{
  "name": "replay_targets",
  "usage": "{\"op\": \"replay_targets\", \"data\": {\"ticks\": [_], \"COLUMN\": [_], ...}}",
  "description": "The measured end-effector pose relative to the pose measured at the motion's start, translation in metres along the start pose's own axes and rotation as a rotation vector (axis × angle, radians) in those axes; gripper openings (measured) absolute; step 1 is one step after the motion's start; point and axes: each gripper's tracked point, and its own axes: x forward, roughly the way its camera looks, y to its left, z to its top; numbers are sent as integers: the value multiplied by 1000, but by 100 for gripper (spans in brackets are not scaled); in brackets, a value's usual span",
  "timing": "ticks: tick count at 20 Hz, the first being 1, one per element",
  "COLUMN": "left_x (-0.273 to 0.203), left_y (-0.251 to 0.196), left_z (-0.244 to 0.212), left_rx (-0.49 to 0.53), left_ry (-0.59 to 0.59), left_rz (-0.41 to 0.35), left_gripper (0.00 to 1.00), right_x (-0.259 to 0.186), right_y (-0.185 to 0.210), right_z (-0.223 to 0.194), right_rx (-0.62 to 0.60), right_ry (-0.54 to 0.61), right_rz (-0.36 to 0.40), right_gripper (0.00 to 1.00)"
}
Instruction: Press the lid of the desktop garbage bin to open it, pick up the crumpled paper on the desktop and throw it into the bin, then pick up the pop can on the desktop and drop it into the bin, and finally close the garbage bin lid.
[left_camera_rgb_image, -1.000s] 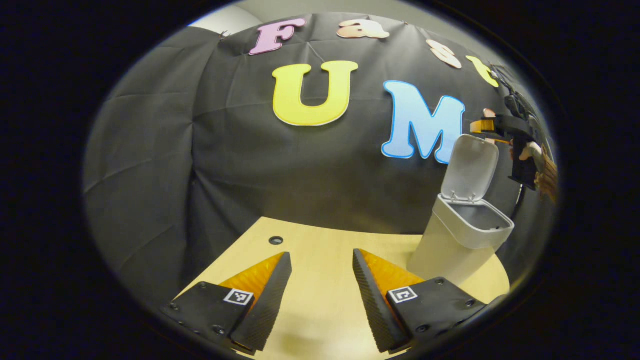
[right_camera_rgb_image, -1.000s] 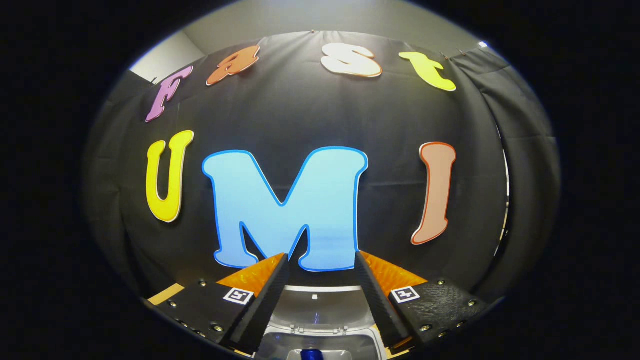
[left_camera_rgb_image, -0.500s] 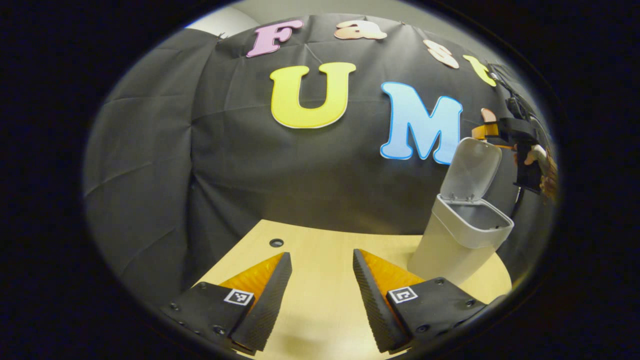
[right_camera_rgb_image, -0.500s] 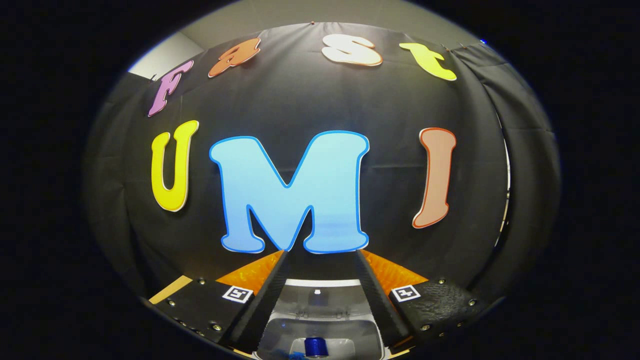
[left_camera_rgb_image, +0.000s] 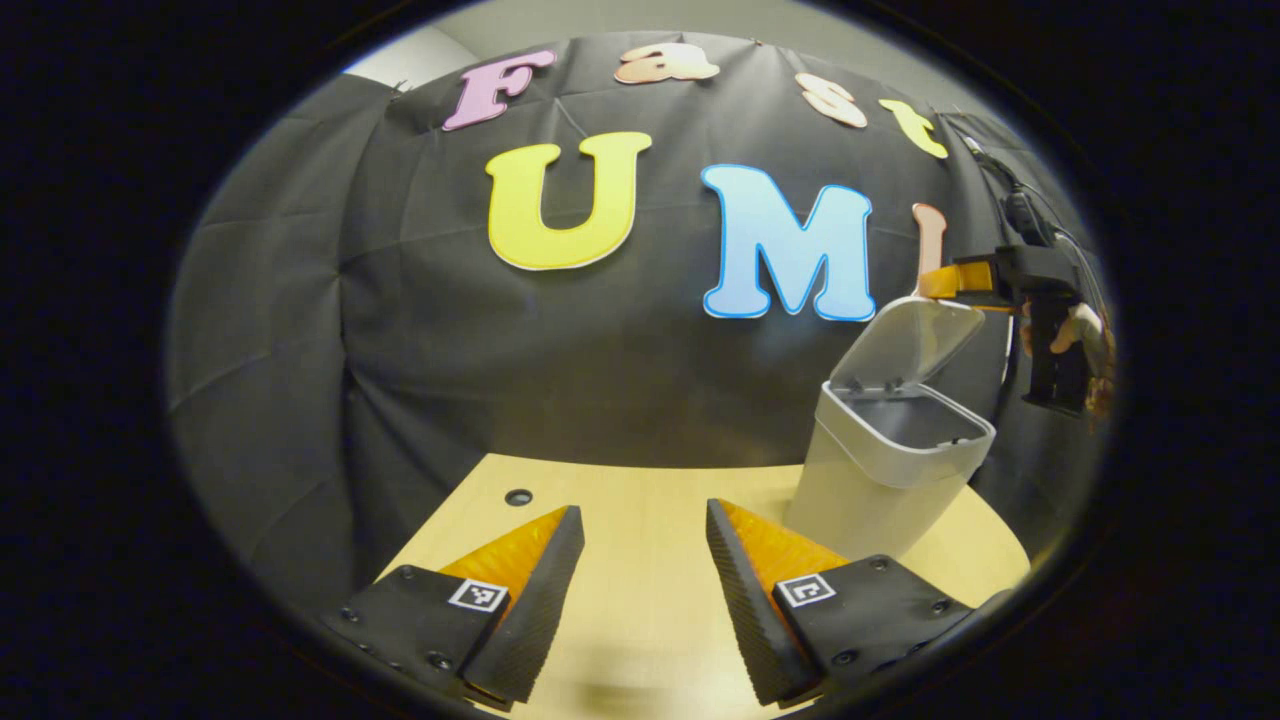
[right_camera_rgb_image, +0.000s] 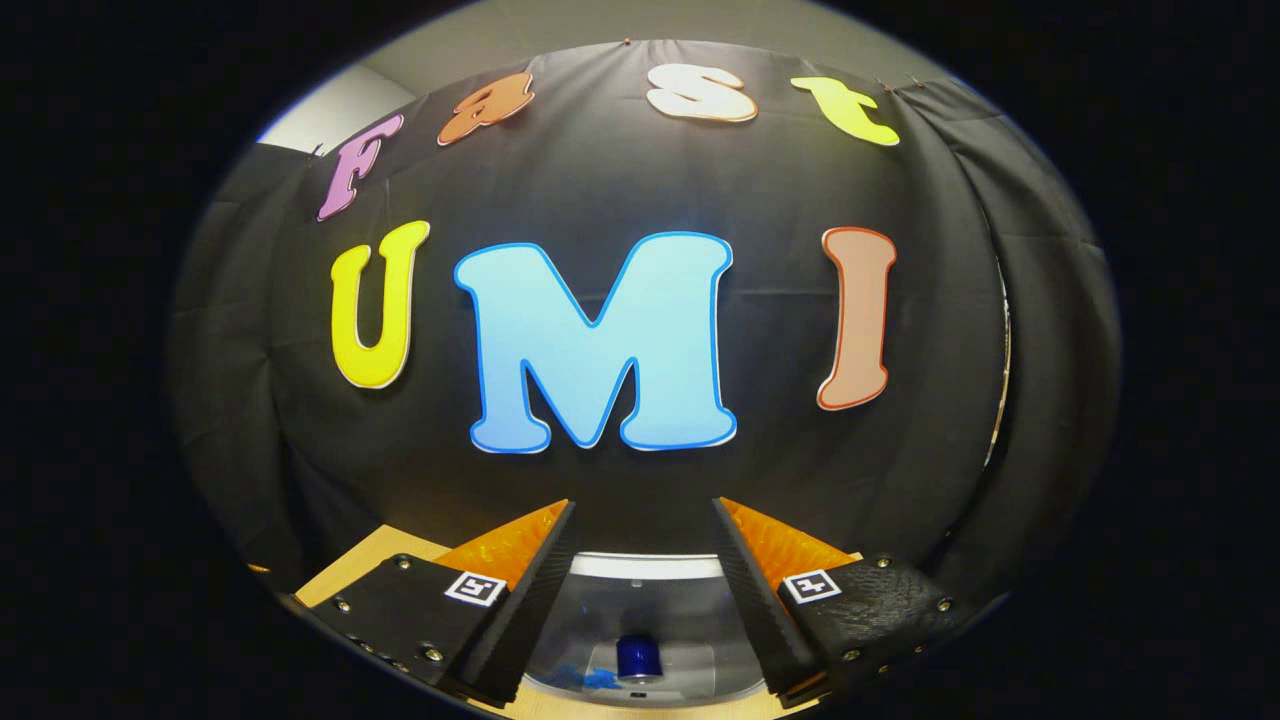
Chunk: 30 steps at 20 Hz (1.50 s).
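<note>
Grey plastic desktop bin (left_camera_rgb_image: 880, 470): hinged lid (left_camera_rgb_image: 905, 340) now lowered halfway under right hand-held gripper (left_camera_rgb_image: 950, 283), jaws apart, empty; closing underway. Left hand-held gripper (left_camera_rgb_image: 640, 590) open, empty.

1. Both views are evenly lit from above, and the detail is kept sharp at the centre.
2. Straight lines are bent strongly toward the edges by the fisheye lens.
3. Brightness is lost toward the rim of each view.
4. A soft shadow is cast on the tabletop (left_camera_rgb_image: 640, 500) near the lower edge.
5. Little glare is seen.
</note>
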Motion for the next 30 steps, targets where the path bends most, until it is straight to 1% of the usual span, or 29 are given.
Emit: {"op": "replay_targets", "data": {"ticks": [8, 12, 13, 15, 16, 18, 20, 23, 24, 27, 30], "left_x": [-7, -8, -8, -9, -9, -9, -10, -8, -8, -8, -6], "left_y": [-2, -4, -4, -5, -5, -6, -5, -4, -4, -4, -5], "left_z": [4, 6, 6, 6, 6, 6, 6, 5, 5, 5, 3], "left_rx": [-4, -3, -2, 0, 0, 1, 3, -2, -3, -3, -3], "left_ry": [-8, -13, -14, -12, -11, -12, -15, -13, -13, -13, -10], "left_rz": [-10, -15, -17, -21, -22, -22, -20, -17, -16, -16, -17], "left_gripper": [84, 84, 84, 83, 84, 82, 84, 82, 84, 84, 83], "right_x": [-18, -23, -24, -25, -25, -26, -26, -25, -25, -25, -25], "right_y": [2, 4, 3, 4, 4, 4, 4, 4, 5, 5, 4], "right_z": [-47, -80, -86, -97, -102, -107, -110, -120, -123, -127, -129], "right_rx": [4, 13, 13, 9, 3, -5, -5, -7, -13, -30, -17], "right_ry": [71, 109, 111, 124, 133, 140, 144, 160, 164, 155, 139], "right_rz": [11, 16, 14, 13, 12, 10, 9, 10, 10, 6, 5], "right_gripper": [86, 86, 86, 86, 86, 86, 86, 86, 86, 86, 86]}}
